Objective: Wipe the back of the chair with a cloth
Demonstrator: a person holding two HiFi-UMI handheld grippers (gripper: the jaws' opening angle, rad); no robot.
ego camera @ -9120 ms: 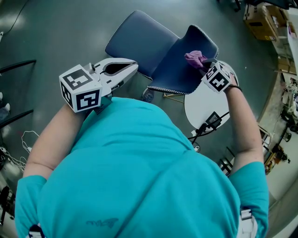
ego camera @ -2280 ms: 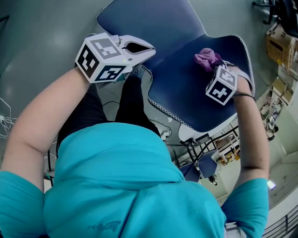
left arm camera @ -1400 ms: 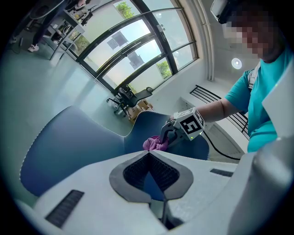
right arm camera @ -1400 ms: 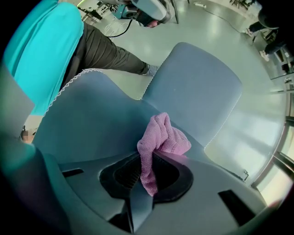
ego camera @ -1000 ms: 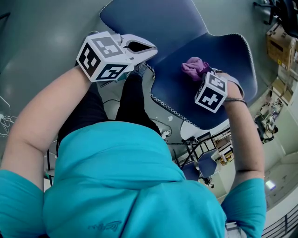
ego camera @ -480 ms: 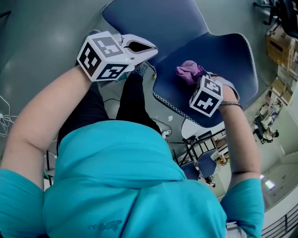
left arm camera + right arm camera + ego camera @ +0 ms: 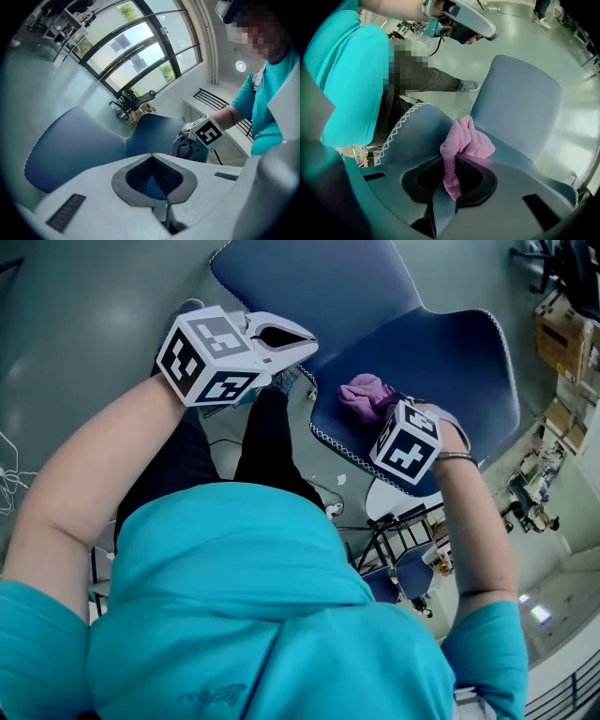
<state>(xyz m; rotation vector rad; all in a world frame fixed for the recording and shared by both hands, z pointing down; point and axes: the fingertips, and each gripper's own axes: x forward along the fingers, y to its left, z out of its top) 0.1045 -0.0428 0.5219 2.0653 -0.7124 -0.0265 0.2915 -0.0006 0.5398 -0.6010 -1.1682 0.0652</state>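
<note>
A dark blue chair with white stitched edging stands below me; its back (image 7: 450,362) (image 7: 426,133) faces up toward me and its seat (image 7: 309,287) (image 7: 520,108) lies beyond. A pink cloth (image 7: 366,395) (image 7: 461,143) is bunched against the lower left part of the back. My right gripper (image 7: 380,418) (image 7: 452,161) is shut on the cloth and presses it to the chair. My left gripper (image 7: 305,338) (image 7: 150,157) is shut with nothing in it, held in the air left of the chair over the seat's near edge.
The grey floor (image 7: 94,296) spreads around the chair. Cardboard boxes (image 7: 562,324) stand at the right. A white round table (image 7: 394,498) with a black frame shows under the chair back. My dark-trousered leg and shoe (image 7: 267,427) stand beside the seat.
My right gripper has slid the pink cloth down and to the left across the chair back, toward the stitched edge. The left gripper has stayed in place.
</note>
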